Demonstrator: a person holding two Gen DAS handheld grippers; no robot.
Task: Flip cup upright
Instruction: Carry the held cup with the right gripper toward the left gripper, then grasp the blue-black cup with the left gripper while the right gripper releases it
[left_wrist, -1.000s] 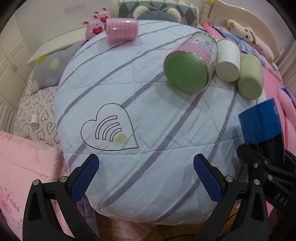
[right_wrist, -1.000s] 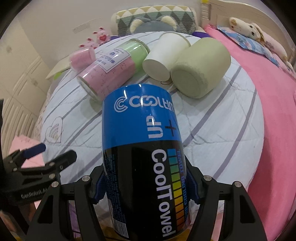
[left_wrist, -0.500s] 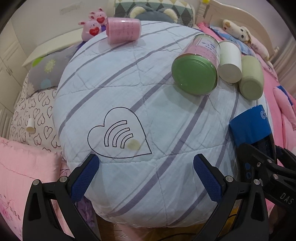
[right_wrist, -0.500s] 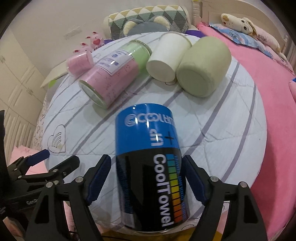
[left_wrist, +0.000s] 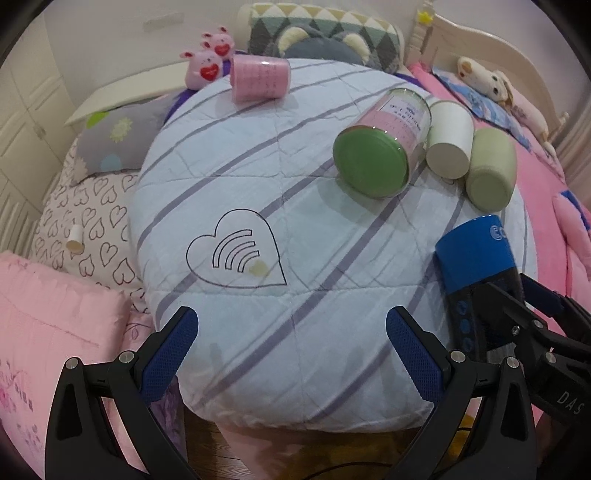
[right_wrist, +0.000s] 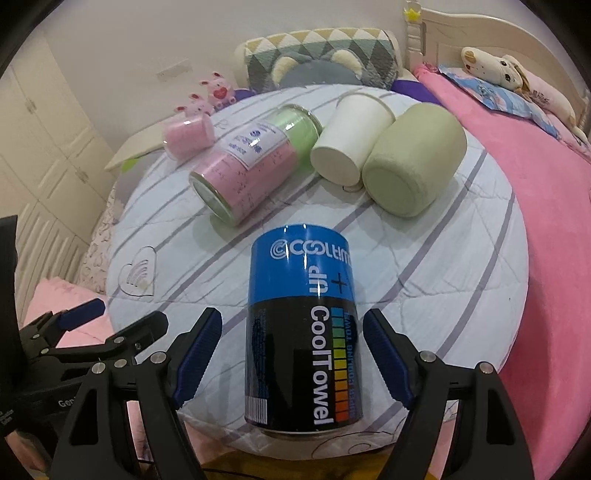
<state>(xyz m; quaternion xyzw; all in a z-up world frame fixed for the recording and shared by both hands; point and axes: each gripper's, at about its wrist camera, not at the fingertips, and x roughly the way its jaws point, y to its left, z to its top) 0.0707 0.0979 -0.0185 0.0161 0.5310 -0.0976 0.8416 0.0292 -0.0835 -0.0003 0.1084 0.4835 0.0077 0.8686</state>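
A blue and black "CoolTowel" can (right_wrist: 301, 332) stands upright at the near edge of the round striped cushion (right_wrist: 424, 266). My right gripper (right_wrist: 291, 354) is open, its pads (right_wrist: 197, 349) apart from the can on both sides. The can also shows in the left wrist view (left_wrist: 478, 258) at the right. A white paper cup (right_wrist: 351, 138) lies on its side at the back, between a pink and green jar (right_wrist: 251, 170) and a pale green cup (right_wrist: 413, 166), both also lying down. My left gripper (left_wrist: 291, 350) is open and empty at the cushion's near edge.
A small pink cup (left_wrist: 260, 78) lies at the cushion's far edge near pink plush pigs (left_wrist: 208, 61). A heart mark (left_wrist: 236, 254) is drawn on the cushion. Pillows (left_wrist: 92, 221) lie to the left, a pink bed (right_wrist: 517, 147) to the right.
My right gripper has opened and let go of the can, which now stands on the cushion, and the gripper has drawn back a little. The left gripper stayed open and shifted slightly.
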